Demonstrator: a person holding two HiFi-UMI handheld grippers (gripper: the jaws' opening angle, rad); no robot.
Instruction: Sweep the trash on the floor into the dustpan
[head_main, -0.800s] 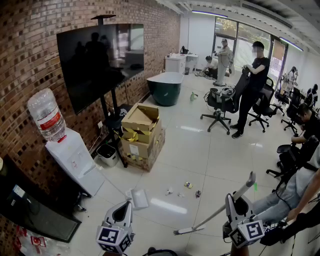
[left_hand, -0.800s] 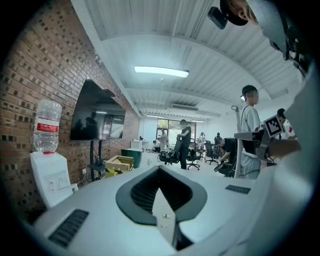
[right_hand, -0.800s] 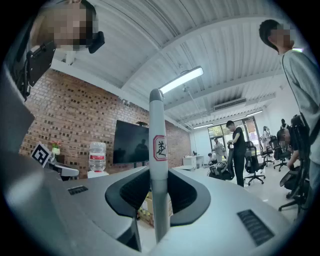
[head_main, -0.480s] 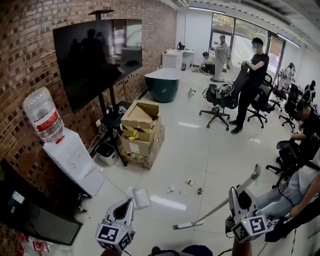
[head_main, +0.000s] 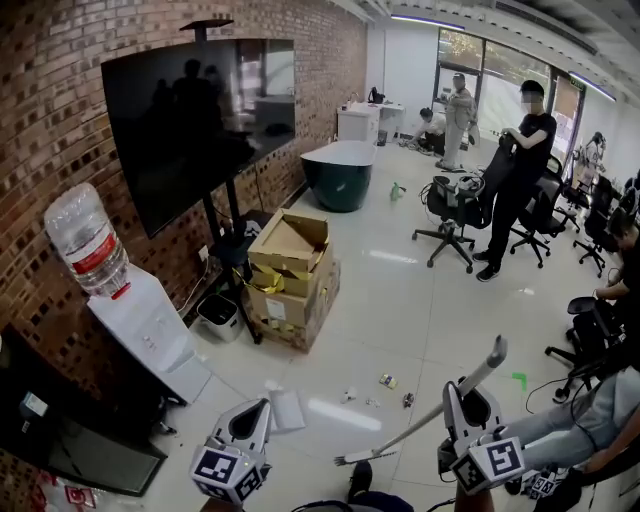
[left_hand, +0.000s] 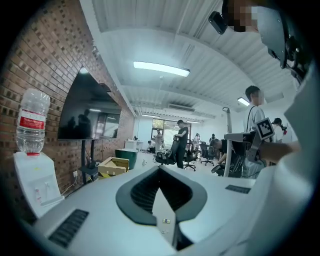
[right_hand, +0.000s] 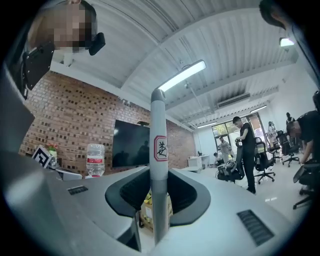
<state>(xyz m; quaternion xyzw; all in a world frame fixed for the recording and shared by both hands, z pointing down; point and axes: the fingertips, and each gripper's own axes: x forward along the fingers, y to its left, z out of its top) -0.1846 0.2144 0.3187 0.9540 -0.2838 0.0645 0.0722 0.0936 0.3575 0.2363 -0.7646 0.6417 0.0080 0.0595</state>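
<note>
Several small scraps of trash lie scattered on the glossy white floor in front of me. My left gripper is shut on the white dustpan, which hangs above the floor left of the scraps. In the left gripper view the dustpan shows edge-on as a thin white plate between the jaws of the left gripper. My right gripper is shut on the grey broom handle. The broom head rests low, just short of the scraps. The handle rises straight out of the right gripper.
Stacked cardboard boxes, a small white bin and a TV stand stand to the left by the brick wall. A water dispenser is nearer left. Office chairs and people fill the back and right. A shoe shows below.
The head view has shifted slightly forward and right. The broom head has drifted a little left. Both grippers keep their hold. A shoe has come into view at the bottom.
</note>
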